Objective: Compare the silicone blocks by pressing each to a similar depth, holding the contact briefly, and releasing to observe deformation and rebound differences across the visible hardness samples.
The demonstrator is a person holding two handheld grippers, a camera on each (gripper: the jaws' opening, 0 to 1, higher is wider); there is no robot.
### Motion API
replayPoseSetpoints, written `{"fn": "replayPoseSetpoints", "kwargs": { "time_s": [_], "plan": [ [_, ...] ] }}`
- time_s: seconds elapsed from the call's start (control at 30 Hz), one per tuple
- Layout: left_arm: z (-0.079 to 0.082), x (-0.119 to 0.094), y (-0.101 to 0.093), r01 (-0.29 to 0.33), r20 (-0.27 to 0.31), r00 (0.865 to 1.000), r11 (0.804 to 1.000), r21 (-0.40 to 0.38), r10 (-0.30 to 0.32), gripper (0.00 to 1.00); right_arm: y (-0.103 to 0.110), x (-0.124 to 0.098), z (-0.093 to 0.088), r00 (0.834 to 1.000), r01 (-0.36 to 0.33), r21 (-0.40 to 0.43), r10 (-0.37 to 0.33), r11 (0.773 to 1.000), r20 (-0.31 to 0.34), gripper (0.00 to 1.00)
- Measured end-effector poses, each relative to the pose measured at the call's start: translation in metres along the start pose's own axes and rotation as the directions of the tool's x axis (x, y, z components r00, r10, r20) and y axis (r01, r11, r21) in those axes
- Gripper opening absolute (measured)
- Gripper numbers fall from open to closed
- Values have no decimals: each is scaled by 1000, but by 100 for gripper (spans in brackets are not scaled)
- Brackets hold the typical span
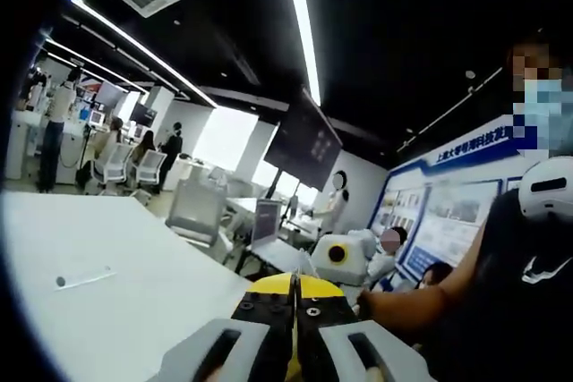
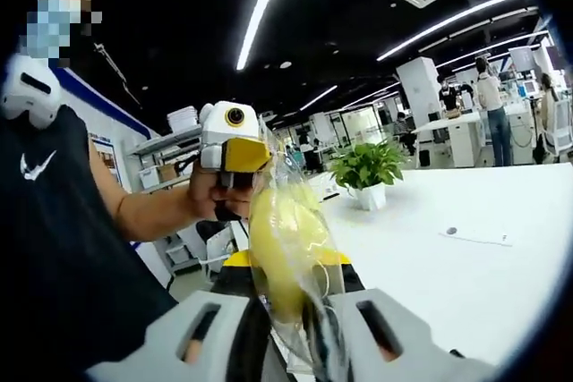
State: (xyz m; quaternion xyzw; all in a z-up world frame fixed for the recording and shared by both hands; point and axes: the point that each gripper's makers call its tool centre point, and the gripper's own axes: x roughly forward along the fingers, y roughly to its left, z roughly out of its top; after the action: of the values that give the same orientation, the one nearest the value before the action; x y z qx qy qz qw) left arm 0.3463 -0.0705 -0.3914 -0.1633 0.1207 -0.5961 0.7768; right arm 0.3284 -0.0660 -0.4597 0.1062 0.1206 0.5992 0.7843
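Two grippers are held up above a white tabletop [image 1: 134, 266] in an open office.

Left gripper view: the left gripper [image 1: 295, 297] rises from the bottom edge, its two grey fingers [image 1: 228, 351] brought together with only a thin dark seam between them and nothing visible in that seam. Beyond their tips lies a yellow and black part. A small grey dot and a thin white strip [image 1: 85, 278] lie flat on the tabletop at left, well apart from the fingers. At right, a person's forearm [image 1: 421, 297] reaches inward; a white and yellow device [image 1: 338, 257] sits just beyond the gripper.

Right gripper view: the right gripper [image 2: 291, 310] has its grey fingers [image 2: 192, 337] closed on a yellow silicone block in clear wrapping [image 2: 282, 243], which stands up between them and leans slightly toward the top of the view. Behind the block, a hand [image 2: 215, 199] holds the left gripper, its white and yellow body facing the camera. A potted plant [image 2: 367, 172] stands on the tabletop beyond, and a flat white strip [image 2: 479, 236] lies at right, well apart from the block.
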Motion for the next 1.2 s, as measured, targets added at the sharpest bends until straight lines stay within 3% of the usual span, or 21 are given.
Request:
{"fn": "replayPoseSetpoints", "kwargs": {
  "time_s": [0.07,0.1,0.13,0.17,0.23,0.97,1.2],
  "plan": [
    [0,0,-1,0,3,1000,1000,-1,0,0,0,-1,0,1000,2,19,-2,1000,3,6],
    [0,0,-1,-4,0,1000,1000,-4,4,0,4,-1,-1,1000,-19,100,20,995,-8,6],
    [0,0,-1,-7,0,1000,1000,-4,7,0,4,-1,-1,1000,-17,104,18,994,-10,6],
    [0,0,-2,-2,2,1000,1000,-8,2,0,2,-1,1,1000,4,46,-4,999,2,6],
    [0,0,-1,-9,0,1000,1000,-7,9,0,5,-2,-1,1000,-10,85,11,996,-17,5],
    [-11,-4,4,-98,-19,995,992,84,100,0,7,0,-13,997,-7,101,14,995,-72,4],
    [-14,-9,1,-90,-28,995,992,85,93,0,10,2,-16,996,-11,57,16,998,-84,4]
  ]
}}
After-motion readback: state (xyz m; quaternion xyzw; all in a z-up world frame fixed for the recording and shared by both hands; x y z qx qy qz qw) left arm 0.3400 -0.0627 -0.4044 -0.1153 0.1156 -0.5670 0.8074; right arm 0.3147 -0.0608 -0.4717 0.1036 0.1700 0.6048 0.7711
